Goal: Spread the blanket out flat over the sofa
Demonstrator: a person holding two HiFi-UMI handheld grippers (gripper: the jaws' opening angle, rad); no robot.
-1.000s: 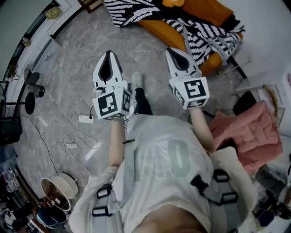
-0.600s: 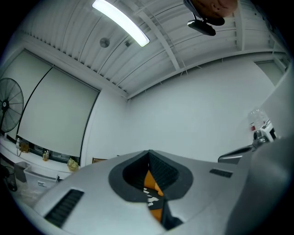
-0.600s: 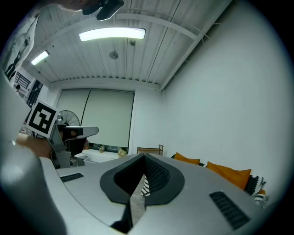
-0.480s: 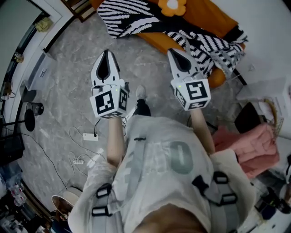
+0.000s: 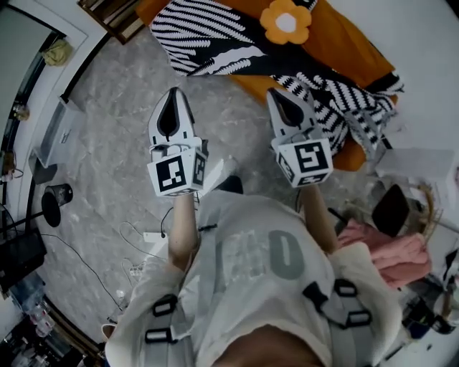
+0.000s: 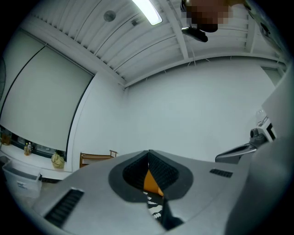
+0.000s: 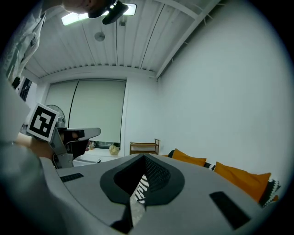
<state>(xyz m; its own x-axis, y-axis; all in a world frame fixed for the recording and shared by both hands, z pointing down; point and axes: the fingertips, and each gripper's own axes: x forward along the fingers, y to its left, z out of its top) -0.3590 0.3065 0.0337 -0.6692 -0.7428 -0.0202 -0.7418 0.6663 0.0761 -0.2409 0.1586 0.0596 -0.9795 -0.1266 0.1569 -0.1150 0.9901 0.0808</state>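
Observation:
A black-and-white striped blanket (image 5: pixel 208 36) lies crumpled across the orange sofa (image 5: pixel 344 43) at the top of the head view, with another bunched part (image 5: pixel 344 100) hanging over the sofa's right end. An orange flower cushion (image 5: pixel 285 21) rests on it. My left gripper (image 5: pixel 171 100) is shut and empty above the grey floor, short of the sofa. My right gripper (image 5: pixel 278 97) is shut and empty too, its tip near the sofa's front edge. Through the left gripper's (image 6: pixel 148 152) jaws show slivers of sofa and blanket (image 6: pixel 155 206). The right gripper view (image 7: pixel 144 157) shows orange cushions (image 7: pixel 239 176).
A wooden shelf (image 5: pixel 115 14) stands left of the sofa. Cables and a power strip (image 5: pixel 152 236) lie on the floor at the left, beside a black stand (image 5: pixel 54 201) and a white box (image 5: pixel 57 132). Pink fabric (image 5: pixel 394 251) is piled at the right.
Both grippers have travelled toward the sofa with the walking person; sofa, blanket and flower cushion now sit closer and fuller in the head view. Jaws stayed shut.

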